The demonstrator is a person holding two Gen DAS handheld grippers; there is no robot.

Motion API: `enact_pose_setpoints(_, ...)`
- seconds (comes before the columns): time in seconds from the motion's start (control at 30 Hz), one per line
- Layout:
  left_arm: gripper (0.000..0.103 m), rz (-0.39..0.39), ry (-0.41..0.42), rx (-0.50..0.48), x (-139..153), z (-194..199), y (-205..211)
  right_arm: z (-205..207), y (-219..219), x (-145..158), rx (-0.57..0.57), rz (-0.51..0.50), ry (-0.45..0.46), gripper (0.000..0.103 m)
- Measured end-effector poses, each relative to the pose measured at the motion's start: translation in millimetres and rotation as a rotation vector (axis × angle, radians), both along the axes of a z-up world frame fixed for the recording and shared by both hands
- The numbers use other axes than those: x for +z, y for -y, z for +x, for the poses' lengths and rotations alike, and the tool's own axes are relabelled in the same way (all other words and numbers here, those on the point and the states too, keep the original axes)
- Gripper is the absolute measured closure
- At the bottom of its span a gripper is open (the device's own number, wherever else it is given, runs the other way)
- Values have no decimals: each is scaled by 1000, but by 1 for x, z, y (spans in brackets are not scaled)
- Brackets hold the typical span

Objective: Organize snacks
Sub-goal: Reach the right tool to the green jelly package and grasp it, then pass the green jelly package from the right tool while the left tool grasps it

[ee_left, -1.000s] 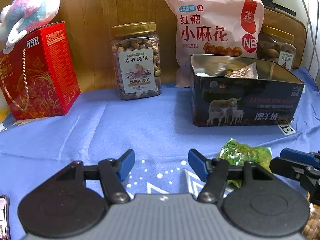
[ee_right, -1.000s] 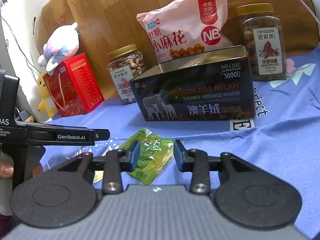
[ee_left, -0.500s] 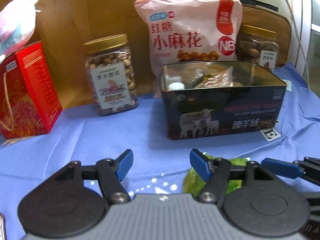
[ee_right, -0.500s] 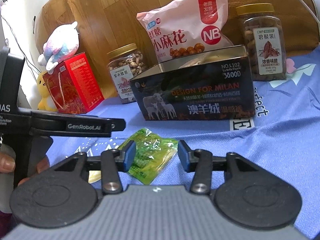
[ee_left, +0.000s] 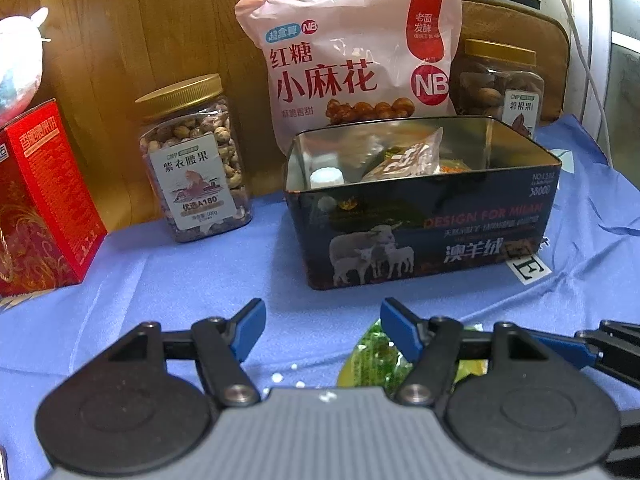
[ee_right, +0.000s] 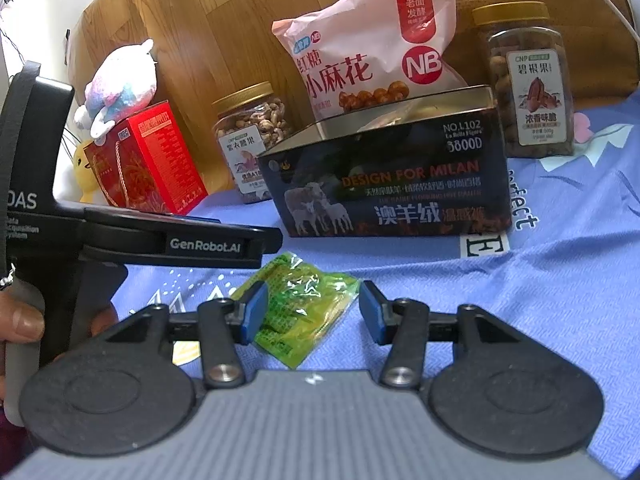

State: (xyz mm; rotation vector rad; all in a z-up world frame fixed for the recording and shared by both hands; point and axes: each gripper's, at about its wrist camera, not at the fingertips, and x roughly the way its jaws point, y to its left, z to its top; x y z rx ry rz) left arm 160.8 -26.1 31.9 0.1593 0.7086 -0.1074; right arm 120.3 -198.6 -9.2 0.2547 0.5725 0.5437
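Observation:
A green snack packet (ee_right: 304, 304) lies flat on the blue cloth in front of the dark tin box (ee_right: 400, 192). My right gripper (ee_right: 314, 314) is open, with the packet lying between its two blue fingertips. My left gripper (ee_left: 322, 332) is open and empty; the packet (ee_left: 376, 360) shows partly behind its right finger. The tin box (ee_left: 432, 236) is open-topped and holds several wrapped snacks and a small white-capped bottle (ee_left: 326, 178). The left gripper's body (ee_right: 120, 236) shows at the left of the right wrist view.
A pink snack bag (ee_left: 352, 60) leans on the wooden wall behind the tin. A cashew jar (ee_left: 196, 160) stands left of it, a pecan jar (ee_right: 528, 80) right. A red gift box (ee_left: 36, 208) with a plush toy (ee_right: 120, 84) on top stands at far left.
My right gripper's fingers have spread wider around the green packet. My left gripper has moved right and forward, so the tin box looks nearer and more central.

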Motion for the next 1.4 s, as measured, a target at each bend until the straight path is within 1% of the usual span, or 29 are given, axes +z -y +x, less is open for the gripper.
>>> enact_pose_setpoints(0.17,38,1,-7,2,-2,1,0,0,0,0,-5,-1,-3,48)
enact_pose_setpoints(0.27,38,2,-10,2,-3,2,-1,0,1,0,-13,-1,-4,43)
enact_pose_setpoints(0.33,38,-3,-14,5,-3,3,-3,1,1,0,-27,-1,-6,35)
enact_pose_setpoints(0.4,38,-21,-22,11,-3,5,-9,1,2,0,-33,1,-12,33)
enact_pose_setpoints(0.47,38,-67,-36,12,0,8,-20,3,2,-1,-32,-4,-23,33)
enact_pose_setpoints(0.67,38,-251,-106,-24,4,15,-49,6,-2,-2,-11,-39,-44,32)
enact_pose_setpoints(0.73,38,-274,-117,-44,3,14,-48,6,-4,-1,-6,-49,-43,32)
enact_pose_setpoints(0.83,38,-261,-131,-75,-1,12,-39,5,-6,-2,4,-63,-38,30)
enact_pose_setpoints(0.9,38,-262,-157,-100,-5,12,-34,4,-7,-2,12,-70,-36,29)
enact_pose_setpoints(1.0,38,-286,-196,-117,-13,13,-30,4,-10,-2,24,-87,-32,29)
enact_pose_setpoints(1.1,38,-306,-203,-139,-13,9,-28,3,-14,-2,34,-111,-25,29)
enact_pose_setpoints(1.13,40,-324,-212,-154,-12,8,-27,2,-15,-2,36,-116,-23,29)
enact_pose_setpoints(1.2,47,-363,-239,-175,-12,7,-26,3,-16,-2,38,-121,-22,28)
enact_pose_setpoints(1.27,48,-415,-258,-189,-13,5,-27,4,-16,-3,40,-123,-22,28)
enact_pose_setpoints(1.37,55,-490,-278,-204,-11,3,-31,4,-16,-3,40,-121,-22,28)
enact_pose_setpoints(1.4,55,-510,-279,-206,-10,3,-33,4,-16,-3,40,-121,-22,28)
